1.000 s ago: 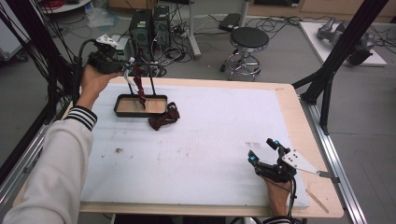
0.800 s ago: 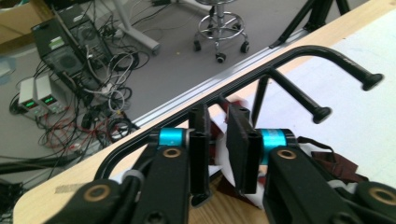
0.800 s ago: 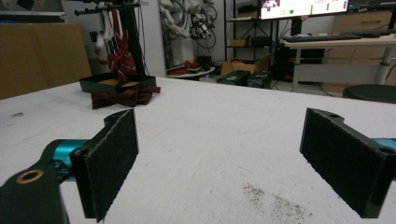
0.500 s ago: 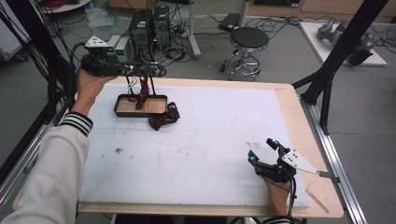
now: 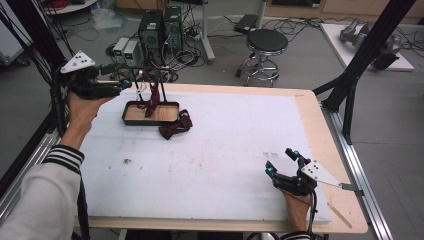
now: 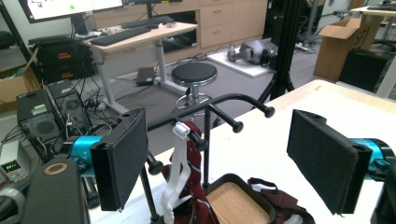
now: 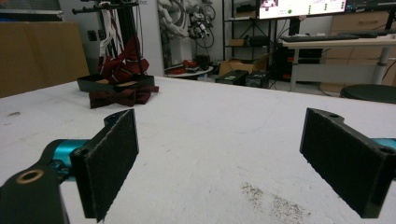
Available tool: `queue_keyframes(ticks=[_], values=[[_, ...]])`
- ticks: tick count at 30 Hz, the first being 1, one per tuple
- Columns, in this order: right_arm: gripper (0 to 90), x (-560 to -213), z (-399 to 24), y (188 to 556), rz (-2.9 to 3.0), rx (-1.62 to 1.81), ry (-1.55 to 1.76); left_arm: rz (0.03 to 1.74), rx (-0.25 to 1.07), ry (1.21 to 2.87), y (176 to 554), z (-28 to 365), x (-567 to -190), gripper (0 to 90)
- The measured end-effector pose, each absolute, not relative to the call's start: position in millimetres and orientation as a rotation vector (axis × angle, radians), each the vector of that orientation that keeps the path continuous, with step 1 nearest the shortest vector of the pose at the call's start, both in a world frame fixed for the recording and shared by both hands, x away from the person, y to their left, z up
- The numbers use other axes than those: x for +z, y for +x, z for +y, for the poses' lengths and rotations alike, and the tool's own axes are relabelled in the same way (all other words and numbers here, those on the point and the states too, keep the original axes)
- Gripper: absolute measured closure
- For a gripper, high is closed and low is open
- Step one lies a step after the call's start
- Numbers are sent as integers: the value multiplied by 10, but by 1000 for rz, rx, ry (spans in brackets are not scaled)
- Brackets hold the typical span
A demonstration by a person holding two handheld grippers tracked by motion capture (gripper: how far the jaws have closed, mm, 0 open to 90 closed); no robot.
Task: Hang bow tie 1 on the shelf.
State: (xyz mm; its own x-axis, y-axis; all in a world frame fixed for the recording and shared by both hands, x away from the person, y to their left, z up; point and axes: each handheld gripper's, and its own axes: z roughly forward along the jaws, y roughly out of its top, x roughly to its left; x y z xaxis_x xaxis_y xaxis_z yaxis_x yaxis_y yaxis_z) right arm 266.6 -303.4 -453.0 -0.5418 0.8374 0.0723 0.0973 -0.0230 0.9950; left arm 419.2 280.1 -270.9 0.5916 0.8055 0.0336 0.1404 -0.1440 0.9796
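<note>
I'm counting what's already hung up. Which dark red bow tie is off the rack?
The bow tie lying flat on the white table top, against the near right corner of the black tray. The other dark red tie hangs from the rack above the tray.

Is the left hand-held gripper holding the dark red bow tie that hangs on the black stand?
No: the left hand-held gripper has its jaws wide apart, and the bow tie hangs free on the stand.

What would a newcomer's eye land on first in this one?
Probably the black stand in the tray at the table's far left, with a dark red bow tie hanging from it and another lying beside the tray. The left gripper hovers open beside the stand; the right gripper rests open near the front right.
</note>
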Motion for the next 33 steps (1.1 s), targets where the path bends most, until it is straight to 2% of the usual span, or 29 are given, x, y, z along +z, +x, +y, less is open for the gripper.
queue_keyframes(ticks=[11,18,33], values=[[107,-4530,-3030,2659,1668,1622,989,713,632,1616,3909,2763,-2872,210],[107,-4530,-3027,2655,1668,1620,979,713,612,1621,3893,2727,-3000,209],[107,-4531,-3035,2658,1668,1627,985,718,611,1633,3911,2675,-2994,208]])
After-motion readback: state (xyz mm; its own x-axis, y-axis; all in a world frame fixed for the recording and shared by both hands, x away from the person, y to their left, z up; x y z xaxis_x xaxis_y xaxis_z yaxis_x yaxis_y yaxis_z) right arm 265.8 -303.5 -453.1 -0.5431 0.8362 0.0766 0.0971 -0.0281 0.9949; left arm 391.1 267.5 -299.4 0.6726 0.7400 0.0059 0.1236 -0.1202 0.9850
